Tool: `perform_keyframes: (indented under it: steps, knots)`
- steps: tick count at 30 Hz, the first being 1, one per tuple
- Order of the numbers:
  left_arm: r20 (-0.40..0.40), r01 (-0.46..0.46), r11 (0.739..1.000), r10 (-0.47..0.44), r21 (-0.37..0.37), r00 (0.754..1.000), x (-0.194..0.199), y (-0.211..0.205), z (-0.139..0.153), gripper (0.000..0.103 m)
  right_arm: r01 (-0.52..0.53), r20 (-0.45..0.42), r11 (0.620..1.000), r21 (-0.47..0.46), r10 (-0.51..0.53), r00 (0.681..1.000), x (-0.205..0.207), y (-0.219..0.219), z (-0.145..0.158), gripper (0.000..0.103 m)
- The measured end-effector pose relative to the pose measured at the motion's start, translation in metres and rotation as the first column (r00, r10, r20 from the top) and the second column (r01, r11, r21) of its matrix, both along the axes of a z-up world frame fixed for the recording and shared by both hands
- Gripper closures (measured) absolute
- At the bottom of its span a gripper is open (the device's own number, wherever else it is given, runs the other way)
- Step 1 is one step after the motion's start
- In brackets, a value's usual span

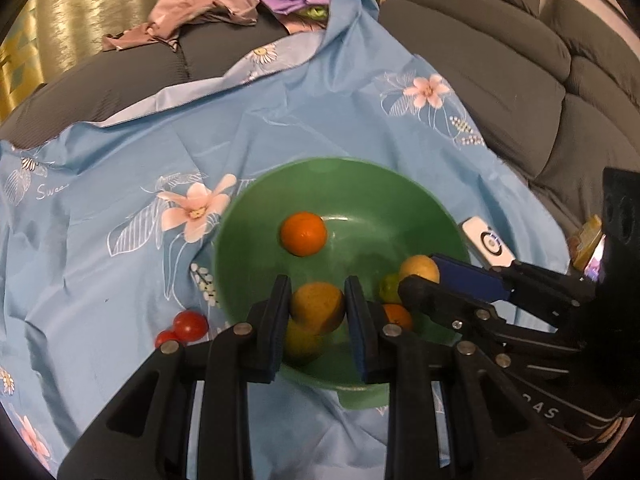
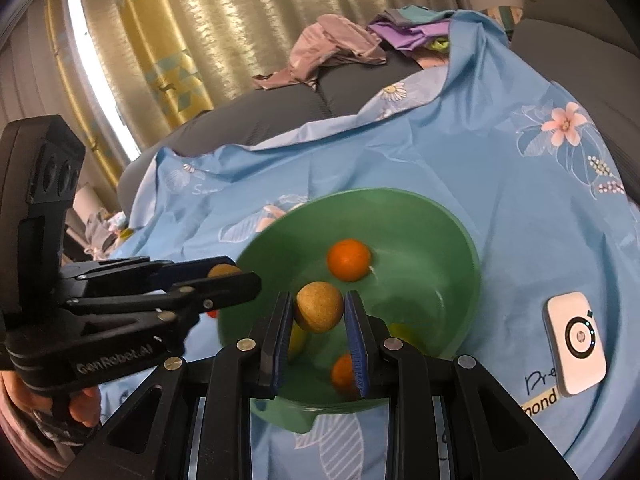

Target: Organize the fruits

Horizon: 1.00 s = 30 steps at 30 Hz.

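Observation:
A green bowl (image 1: 360,184) sits on a blue floral cloth; it also shows in the right wrist view (image 2: 460,240). My left gripper (image 1: 318,304) is shut on a yellow-brown round fruit (image 1: 318,306) over the bowl's near side. My right gripper (image 2: 320,312) is shut on a second yellow-brown round fruit (image 2: 319,306) above the bowl. The bowl holds an orange (image 1: 303,233), a second orange (image 1: 398,316), a green fruit (image 1: 389,287) and a yellow fruit (image 1: 300,342). Two red tomatoes (image 1: 191,325) lie on the cloth left of the bowl.
A white device (image 2: 576,344) lies on the cloth right of the bowl. A grey sofa (image 1: 500,64) with piled clothes (image 1: 208,4) is behind. Curtains (image 2: 180,40) hang at the back. The blue cloth (image 1: 120,240) is wrinkled.

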<state>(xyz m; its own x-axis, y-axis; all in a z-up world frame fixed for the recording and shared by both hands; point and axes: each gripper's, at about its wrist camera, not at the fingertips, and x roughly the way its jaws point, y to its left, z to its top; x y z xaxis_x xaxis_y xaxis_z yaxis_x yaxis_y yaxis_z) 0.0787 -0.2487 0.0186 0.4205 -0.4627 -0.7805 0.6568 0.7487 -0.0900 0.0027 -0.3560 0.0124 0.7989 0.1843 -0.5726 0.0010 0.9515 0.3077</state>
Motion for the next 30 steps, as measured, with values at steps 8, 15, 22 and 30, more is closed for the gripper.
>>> perform_keyframes:
  steps: [8,15,22,30]
  knots:
    - [-0.017,-0.001,0.999,0.002,0.053,1.000,0.005,-0.008,-0.019,0.076,0.016,-0.021,1.000,-0.017,-0.016,1.000,0.002,-0.003,-0.008,0.075]
    - [-0.025,-0.009,0.998,0.010,0.065,1.000,0.007,-0.007,-0.023,0.075,0.035,-0.040,0.999,-0.026,-0.036,0.999,0.003,-0.003,-0.011,0.075]
    - [-0.031,-0.026,0.998,0.028,0.050,0.999,0.004,0.001,-0.021,0.061,0.044,-0.053,0.998,-0.035,-0.046,0.998,0.001,-0.001,-0.009,0.075]
    - [-0.031,-0.089,0.996,0.090,0.020,0.995,-0.002,0.025,-0.009,0.026,0.046,-0.038,0.997,-0.062,-0.049,0.998,-0.010,0.008,0.000,0.074]
